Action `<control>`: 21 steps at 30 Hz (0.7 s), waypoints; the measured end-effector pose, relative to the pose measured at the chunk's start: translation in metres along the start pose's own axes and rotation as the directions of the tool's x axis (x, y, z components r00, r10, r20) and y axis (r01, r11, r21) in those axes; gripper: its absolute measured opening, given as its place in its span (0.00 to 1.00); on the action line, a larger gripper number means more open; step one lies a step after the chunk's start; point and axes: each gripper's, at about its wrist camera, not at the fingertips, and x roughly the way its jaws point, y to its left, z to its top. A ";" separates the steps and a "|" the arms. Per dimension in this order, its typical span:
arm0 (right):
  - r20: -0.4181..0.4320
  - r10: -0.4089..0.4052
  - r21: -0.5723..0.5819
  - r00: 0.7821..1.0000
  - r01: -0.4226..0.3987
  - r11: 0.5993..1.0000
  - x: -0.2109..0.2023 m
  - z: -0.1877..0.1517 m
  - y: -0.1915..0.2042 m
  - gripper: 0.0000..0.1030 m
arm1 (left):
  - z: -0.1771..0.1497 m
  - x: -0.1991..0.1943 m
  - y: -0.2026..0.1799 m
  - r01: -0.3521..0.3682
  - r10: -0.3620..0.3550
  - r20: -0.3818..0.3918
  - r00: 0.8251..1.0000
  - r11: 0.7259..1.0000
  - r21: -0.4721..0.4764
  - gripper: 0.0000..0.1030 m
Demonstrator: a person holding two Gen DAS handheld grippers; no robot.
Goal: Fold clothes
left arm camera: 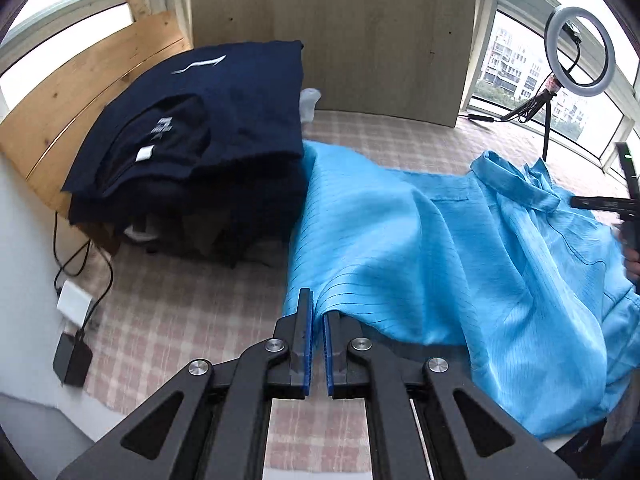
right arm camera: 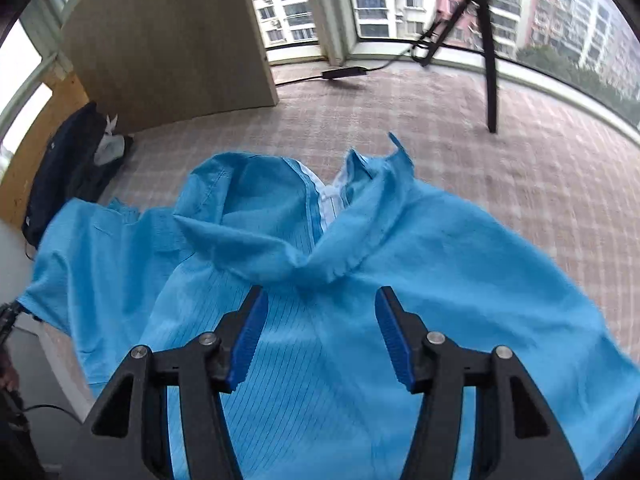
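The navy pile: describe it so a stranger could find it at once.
Start at the checked cloth covering the surface and go to its far left, in front of the pale wooden board. There sits the navy pile, neatly folded and stacked, unlike the rumpled light blue garment spread beside it.

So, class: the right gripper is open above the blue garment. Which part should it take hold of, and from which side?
Probably the collar of the blue garment, approached from above. It stands up as a raised, doubled ridge just beyond the right gripper, so open jaws could straddle it. The flat striped cloth below offers no edge. The left gripper already pinches a far hem.
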 end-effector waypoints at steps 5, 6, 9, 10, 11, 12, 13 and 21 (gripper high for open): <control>0.011 0.039 -0.360 0.999 -0.032 0.932 0.027 0.016 0.051 0.63 | -0.020 -0.025 0.009 -0.040 0.039 -0.008 0.999 0.998 -0.050 0.06; -0.007 0.040 -0.419 0.999 -0.039 0.907 0.034 0.017 0.059 0.66 | -0.021 -0.029 0.007 -0.042 0.042 0.000 0.999 0.998 -0.052 0.06; -0.081 -0.005 -0.485 0.997 -0.035 0.874 0.049 0.016 0.063 0.33 | -0.021 -0.041 0.001 -0.045 0.046 0.023 0.999 0.998 -0.053 0.06; -0.107 -0.021 -0.497 0.994 -0.035 0.867 0.054 0.015 0.063 0.13 | -0.017 -0.041 -0.005 -0.038 0.039 0.031 0.999 0.999 -0.033 0.06; -0.130 -0.030 -0.503 0.991 -0.040 0.863 0.056 0.016 0.061 0.03 | -0.013 -0.040 -0.013 -0.030 0.030 0.039 0.999 1.000 -0.010 0.06; -0.132 -0.016 -0.489 0.991 -0.051 0.871 0.048 0.017 0.054 0.03 | -0.008 -0.038 -0.021 -0.020 0.019 0.046 0.999 1.000 0.016 0.07; -0.107 -0.012 -0.491 0.994 -0.042 0.870 0.034 0.018 0.047 0.03 | -0.003 -0.034 -0.031 -0.007 0.004 0.051 0.999 0.999 0.047 0.10; 0.063 -0.201 -0.462 0.978 0.207 0.863 -0.050 0.057 -0.050 0.03 | 0.059 0.024 -0.109 0.147 -0.152 -0.002 0.988 0.952 0.268 0.22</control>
